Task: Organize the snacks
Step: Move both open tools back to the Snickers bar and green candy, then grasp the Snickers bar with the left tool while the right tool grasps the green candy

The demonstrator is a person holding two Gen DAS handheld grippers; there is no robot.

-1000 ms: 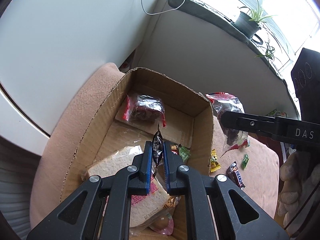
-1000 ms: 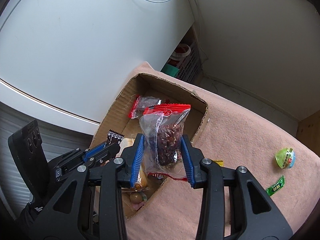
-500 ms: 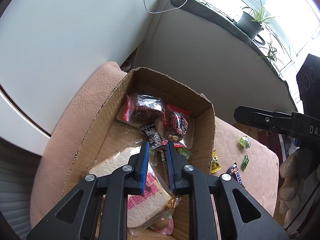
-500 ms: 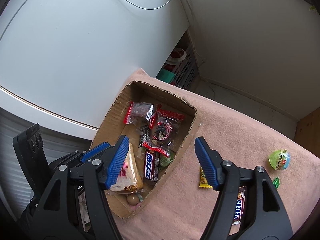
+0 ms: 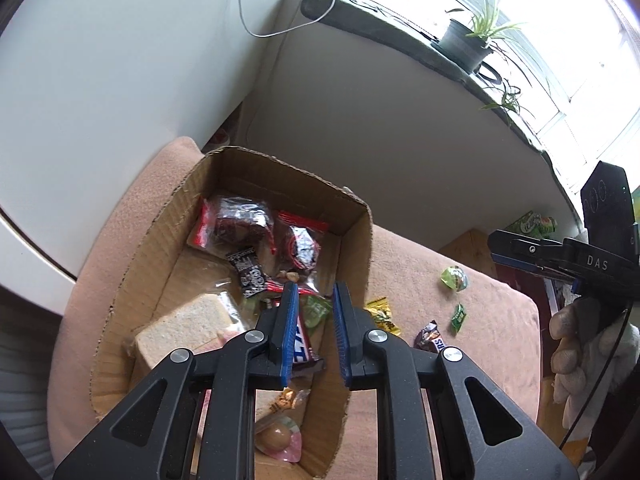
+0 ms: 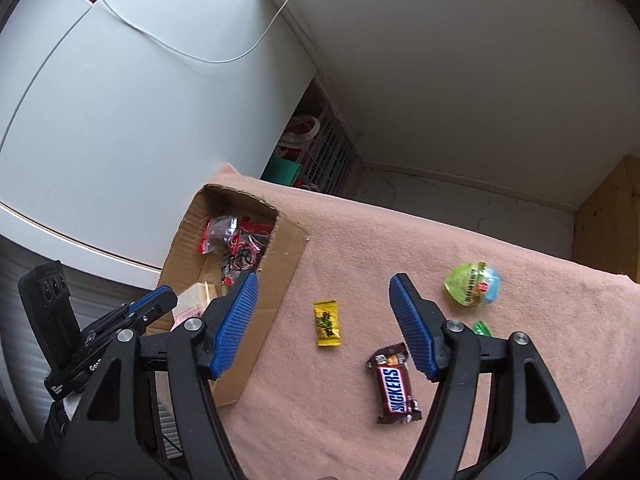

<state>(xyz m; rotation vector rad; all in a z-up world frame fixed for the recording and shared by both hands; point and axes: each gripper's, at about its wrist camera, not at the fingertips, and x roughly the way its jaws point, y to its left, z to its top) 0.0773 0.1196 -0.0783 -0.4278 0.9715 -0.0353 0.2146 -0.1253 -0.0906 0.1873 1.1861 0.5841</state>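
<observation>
A desk draped in a pink blanket [image 6: 400,264] is seen in a white-walled corner beneath a windowsill with a potted plant [image 5: 466,46]. The right claw [image 6: 324,320], clamped on a red-topped bag a second ago, is now spread wide and empty above a Snickers bar [image 6: 394,388] and a yellow candy [image 6: 327,324]. The left claw [image 5: 314,332], also emptied, is held slightly apart over the cardboard box [image 5: 356,264]. Farther off, the red-topped bag [image 5: 298,242] lies inside the box, and a green ball snack [image 6: 472,283] rests on the blanket.
</observation>
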